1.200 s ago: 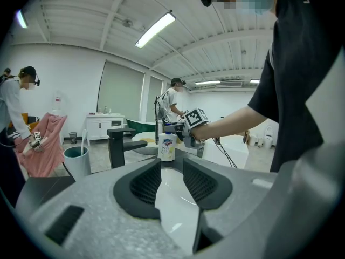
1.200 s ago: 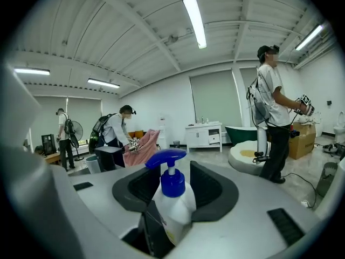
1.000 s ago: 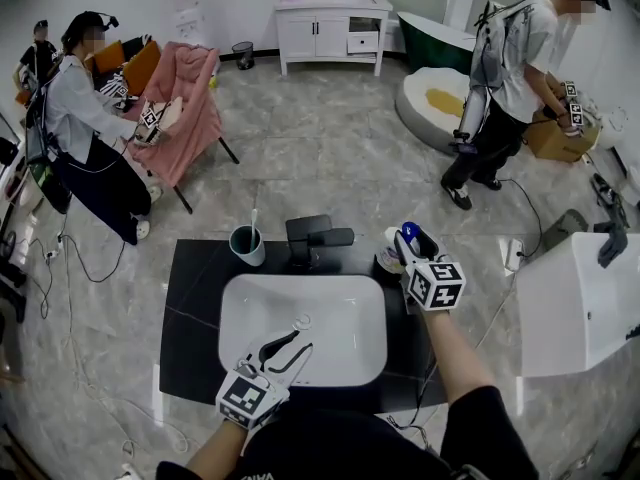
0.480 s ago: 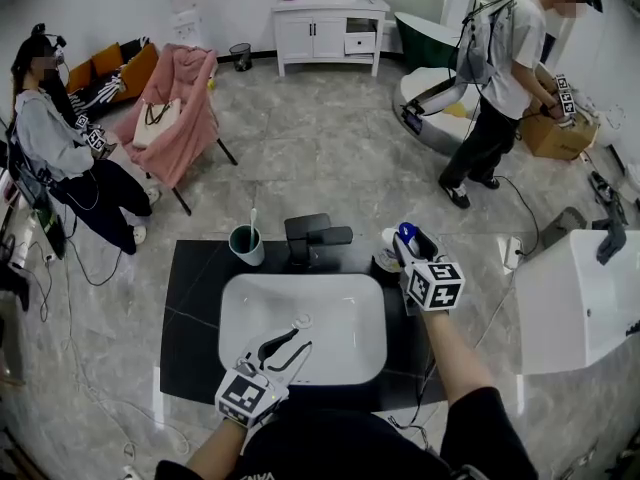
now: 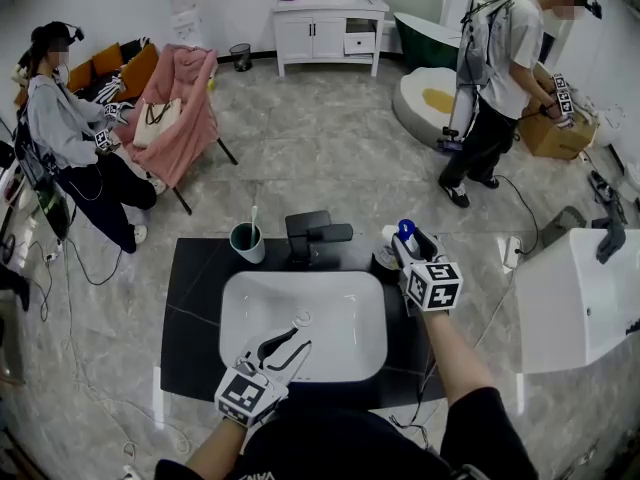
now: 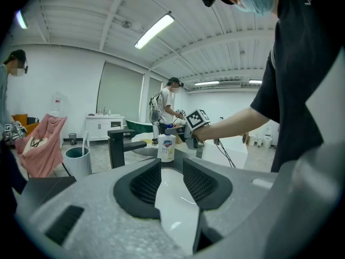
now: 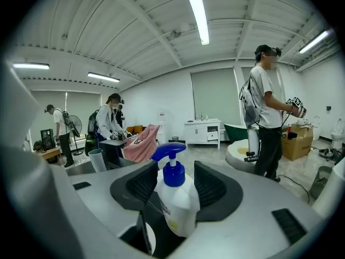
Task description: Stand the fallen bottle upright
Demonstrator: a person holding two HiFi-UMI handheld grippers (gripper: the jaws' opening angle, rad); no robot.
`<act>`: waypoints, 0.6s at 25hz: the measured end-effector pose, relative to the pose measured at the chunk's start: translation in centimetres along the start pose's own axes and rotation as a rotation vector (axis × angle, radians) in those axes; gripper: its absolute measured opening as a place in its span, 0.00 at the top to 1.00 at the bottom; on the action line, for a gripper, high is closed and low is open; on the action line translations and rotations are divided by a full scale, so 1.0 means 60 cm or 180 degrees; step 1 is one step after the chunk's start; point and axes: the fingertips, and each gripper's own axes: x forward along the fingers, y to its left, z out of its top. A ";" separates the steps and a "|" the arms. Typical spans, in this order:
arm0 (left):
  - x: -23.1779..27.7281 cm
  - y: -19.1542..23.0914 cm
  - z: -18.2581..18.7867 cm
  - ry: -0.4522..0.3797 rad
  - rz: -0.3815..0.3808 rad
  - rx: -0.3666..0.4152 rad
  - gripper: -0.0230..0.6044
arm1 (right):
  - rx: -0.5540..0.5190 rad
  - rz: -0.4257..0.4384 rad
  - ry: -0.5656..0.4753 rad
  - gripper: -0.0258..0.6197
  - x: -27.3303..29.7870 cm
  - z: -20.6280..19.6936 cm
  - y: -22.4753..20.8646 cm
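Note:
A white pump bottle [image 5: 387, 250] with a blue pump head stands upright on the black counter [image 5: 190, 308], to the right of the faucet. My right gripper [image 5: 408, 242] reaches around it from the near side. In the right gripper view the bottle [image 7: 178, 201] stands between the pads [image 7: 139, 186]. The jaws have just been opening and stand wide, open. My left gripper [image 5: 290, 341] hovers over the near side of the white basin [image 5: 345, 353], open with nothing between its fingers [image 6: 141, 182]. From there the bottle [image 6: 166, 147] shows upright at the far rim.
A black faucet [image 5: 315, 236] stands behind the basin, with a teal cup [image 5: 247, 244] holding a toothbrush to its left. A second white basin [image 5: 575, 298] is at the right. Two people, a pink-draped chair [image 5: 180, 108] and a white cabinet [image 5: 330, 30] fill the room beyond.
Both grippers and the bottle stay about where they were. The seated person at the left and the standing person at the back right have shifted.

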 end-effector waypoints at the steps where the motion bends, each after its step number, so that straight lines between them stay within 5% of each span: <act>1: 0.000 0.000 0.001 -0.0002 -0.0001 0.0002 0.76 | 0.0001 -0.0009 -0.0009 0.65 -0.003 0.001 0.000; 7: 0.000 -0.001 0.004 -0.0034 0.0032 0.0004 0.76 | -0.0019 -0.0079 -0.0014 0.67 -0.029 -0.002 0.009; 15: 0.003 -0.006 0.027 -0.0150 0.0152 0.0070 0.86 | -0.0001 -0.0175 -0.0209 0.96 -0.100 0.000 0.030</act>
